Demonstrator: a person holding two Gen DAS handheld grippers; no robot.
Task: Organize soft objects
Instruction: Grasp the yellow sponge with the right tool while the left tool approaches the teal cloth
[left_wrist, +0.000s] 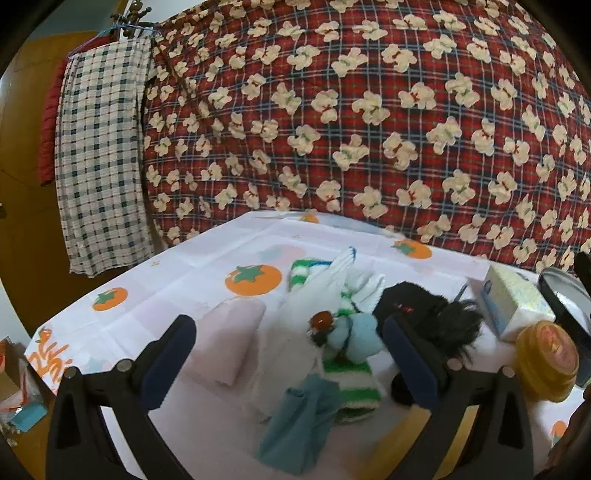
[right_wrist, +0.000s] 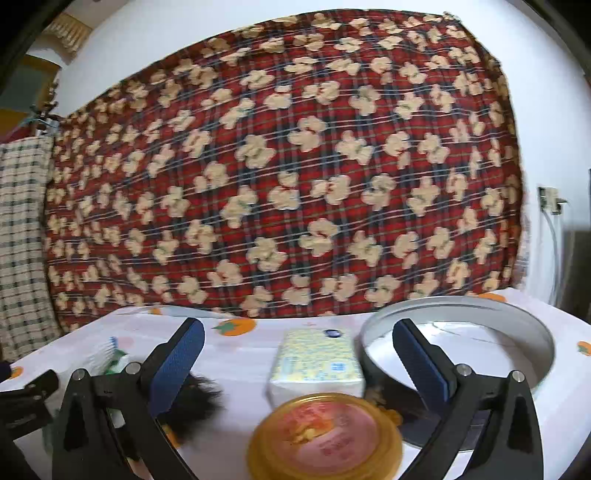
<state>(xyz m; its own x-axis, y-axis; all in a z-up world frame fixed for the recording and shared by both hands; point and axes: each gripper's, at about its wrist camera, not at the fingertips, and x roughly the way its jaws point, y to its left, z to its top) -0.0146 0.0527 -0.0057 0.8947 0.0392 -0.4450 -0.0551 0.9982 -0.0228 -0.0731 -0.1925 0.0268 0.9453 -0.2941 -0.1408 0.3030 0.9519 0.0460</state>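
Note:
A heap of soft things lies on the table in the left wrist view: a white cloth (left_wrist: 314, 306), a green-and-white striped knit piece (left_wrist: 354, 391), a pale blue pompom (left_wrist: 360, 338), a teal cloth (left_wrist: 303, 421) and a black furry item (left_wrist: 439, 314). A folded pale pink cloth (left_wrist: 229, 339) lies to their left. My left gripper (left_wrist: 290, 345) is open above the heap, fingers on either side of it. My right gripper (right_wrist: 299, 350) is open over a tissue pack (right_wrist: 317, 360) and a yellow-lidded jar (right_wrist: 325, 435). The black furry item (right_wrist: 197, 400) shows behind its left finger.
The table wears a white cloth with orange fruit prints (left_wrist: 255, 280). A round metal tin (right_wrist: 458, 332) stands at the right. A red plaid blanket with cream bears (left_wrist: 351, 118) hangs behind, and a checked cloth (left_wrist: 99, 155) at the left. The tissue pack (left_wrist: 517, 302) and jar (left_wrist: 546, 358) sit right of the heap.

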